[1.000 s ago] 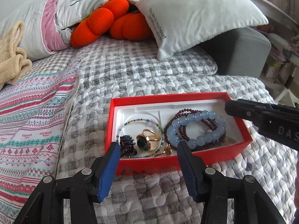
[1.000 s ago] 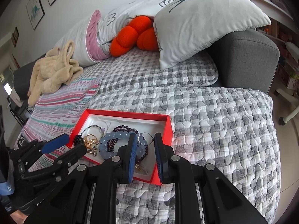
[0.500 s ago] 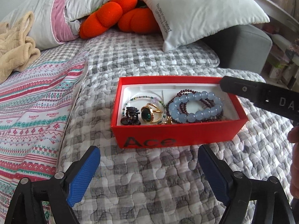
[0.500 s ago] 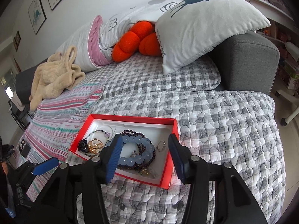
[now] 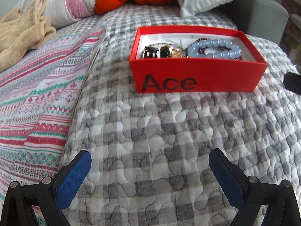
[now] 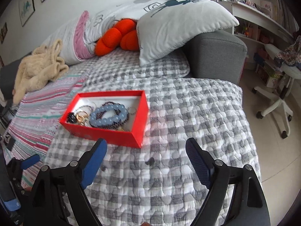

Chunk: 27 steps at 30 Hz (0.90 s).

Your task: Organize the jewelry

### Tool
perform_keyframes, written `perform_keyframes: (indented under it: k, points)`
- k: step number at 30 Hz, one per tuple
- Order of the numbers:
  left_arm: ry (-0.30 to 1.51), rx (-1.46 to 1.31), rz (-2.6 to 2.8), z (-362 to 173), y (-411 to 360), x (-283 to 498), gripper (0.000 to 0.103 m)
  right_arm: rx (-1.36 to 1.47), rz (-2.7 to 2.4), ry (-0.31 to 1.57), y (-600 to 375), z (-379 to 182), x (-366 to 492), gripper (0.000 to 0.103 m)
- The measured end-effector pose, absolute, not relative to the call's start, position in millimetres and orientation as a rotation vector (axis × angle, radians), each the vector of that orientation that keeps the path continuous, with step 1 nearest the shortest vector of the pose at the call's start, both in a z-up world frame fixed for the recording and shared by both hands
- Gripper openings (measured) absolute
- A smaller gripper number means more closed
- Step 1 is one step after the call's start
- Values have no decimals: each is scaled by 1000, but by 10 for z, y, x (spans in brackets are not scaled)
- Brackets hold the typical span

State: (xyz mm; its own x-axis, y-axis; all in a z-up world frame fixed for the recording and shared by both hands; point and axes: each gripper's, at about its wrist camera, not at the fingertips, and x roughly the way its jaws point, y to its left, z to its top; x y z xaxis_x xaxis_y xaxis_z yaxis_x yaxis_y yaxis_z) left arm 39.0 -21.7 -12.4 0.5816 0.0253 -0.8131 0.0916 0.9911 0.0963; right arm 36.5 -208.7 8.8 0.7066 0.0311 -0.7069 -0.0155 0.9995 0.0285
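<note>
A red box (image 5: 197, 75) marked "Ace" sits on the grey checked quilt; it also shows in the right wrist view (image 6: 112, 135). Inside lie a blue bead bracelet (image 5: 214, 47) over a dark bead bracelet, a gold ring with a green stone (image 5: 166, 51) and a black clip (image 5: 149, 52). The blue bracelet (image 6: 108, 115) and gold rings (image 6: 81, 116) show in the right wrist view too. My left gripper (image 5: 150, 171) is open and empty, well in front of the box. My right gripper (image 6: 146, 162) is open and empty, in front of the box's near right corner.
A striped blanket (image 5: 35, 98) lies left of the box. A beige fleece (image 6: 37, 67), white pillows (image 6: 180, 22) and an orange cushion (image 6: 116, 37) lie at the back. A grey sofa arm (image 6: 216, 54) and an office chair (image 6: 278, 94) stand at the right.
Both grippers have opened wide and pulled back from the box. The box and jewelry have not moved.
</note>
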Motion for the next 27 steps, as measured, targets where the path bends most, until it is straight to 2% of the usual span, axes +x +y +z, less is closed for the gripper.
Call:
perform_keyframes:
  k: [27]
  points:
    - [903,95,-32,5,-174,260,103,-3,2,870,-1902,-115,78,90]
